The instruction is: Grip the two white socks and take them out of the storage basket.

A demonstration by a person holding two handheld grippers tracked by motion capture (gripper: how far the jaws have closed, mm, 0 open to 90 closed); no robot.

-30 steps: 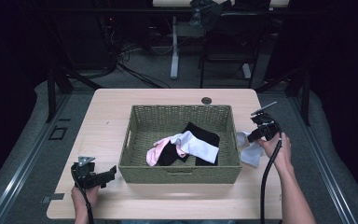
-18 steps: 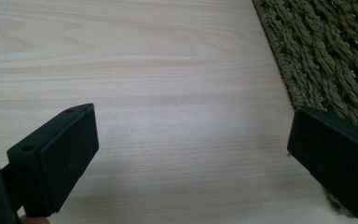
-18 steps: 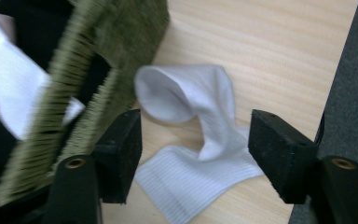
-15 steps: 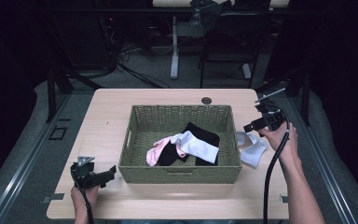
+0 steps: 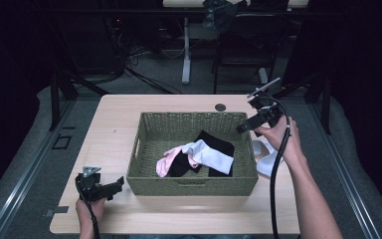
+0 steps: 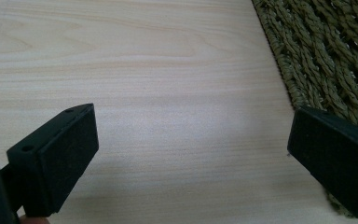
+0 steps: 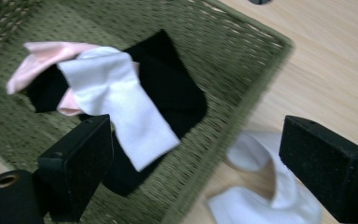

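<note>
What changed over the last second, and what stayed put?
The right tool let go of the white sock on the table beside the basket, jaws opening, and rose toward the basket's far corner. Left tool and basket socks unchanged.

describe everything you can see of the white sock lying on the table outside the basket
The white sock is soft knit fabric, crumpled and folded over on itself in a loose curve, not laid flat. It lies on the pale wooden table just outside the right wall of the woven basket, close beside it; whether it touches the wall is unclear. In the high view the person's right hand partly covers it. Nothing grips it.
</note>
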